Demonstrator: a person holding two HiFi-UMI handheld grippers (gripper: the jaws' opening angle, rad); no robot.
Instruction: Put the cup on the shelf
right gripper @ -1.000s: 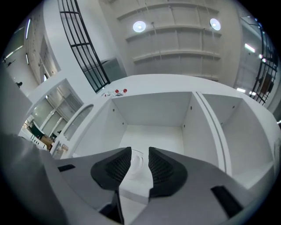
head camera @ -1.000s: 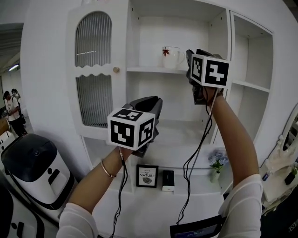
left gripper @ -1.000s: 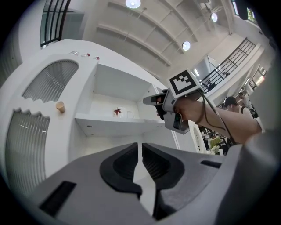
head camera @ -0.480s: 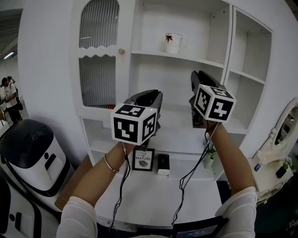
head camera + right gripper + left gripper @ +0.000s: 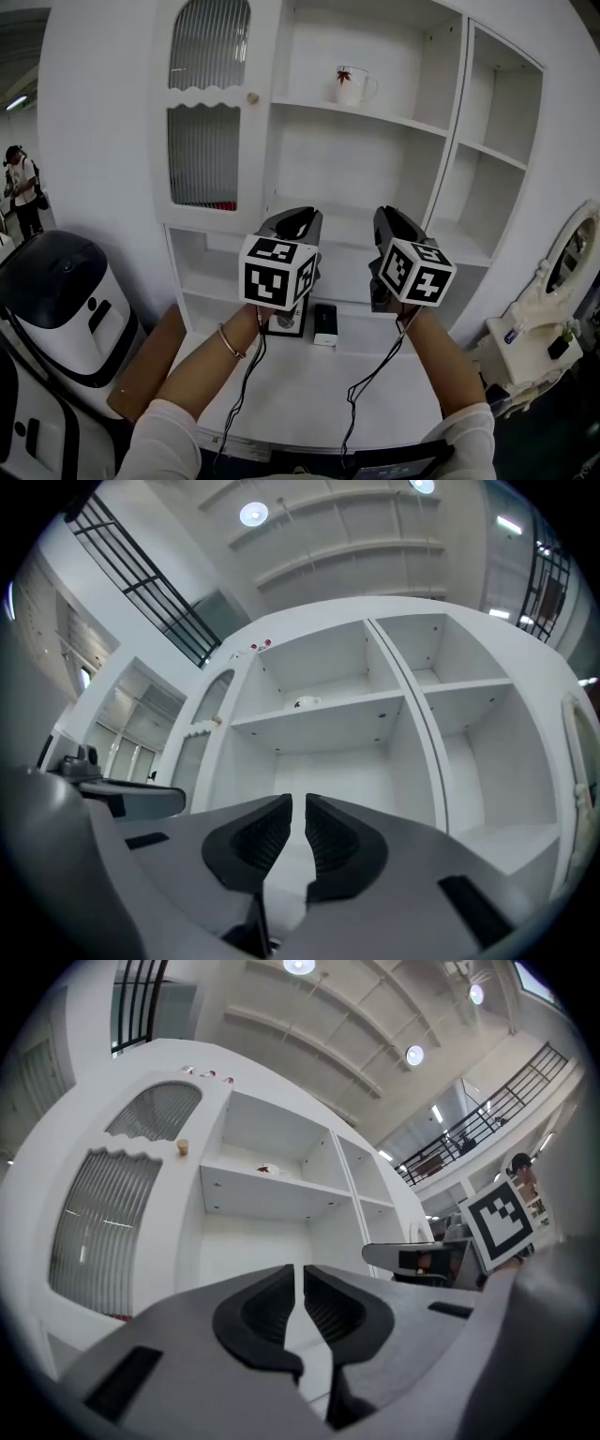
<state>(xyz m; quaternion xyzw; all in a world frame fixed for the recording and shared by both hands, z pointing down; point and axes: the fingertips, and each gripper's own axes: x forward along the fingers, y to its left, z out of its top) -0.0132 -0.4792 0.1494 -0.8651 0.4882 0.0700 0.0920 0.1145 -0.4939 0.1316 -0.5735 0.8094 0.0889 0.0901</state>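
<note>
Cup [image 5: 352, 85] on shelf [image 5: 403, 120]; left gripper [image 5: 302, 1279] fingers closed, empty; right gripper [image 5: 298, 808] fingers closing, empty.

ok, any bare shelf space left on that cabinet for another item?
Upper shelf is bare right of the cup, up to the divider. Right-column shelves look empty. The bay below the cup looks bare too. Crowded: low nook with black box and framed sign.

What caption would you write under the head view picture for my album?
Cup stands on the upper shelf; below, left tongs shut, right tongs closing, both empty.
</note>
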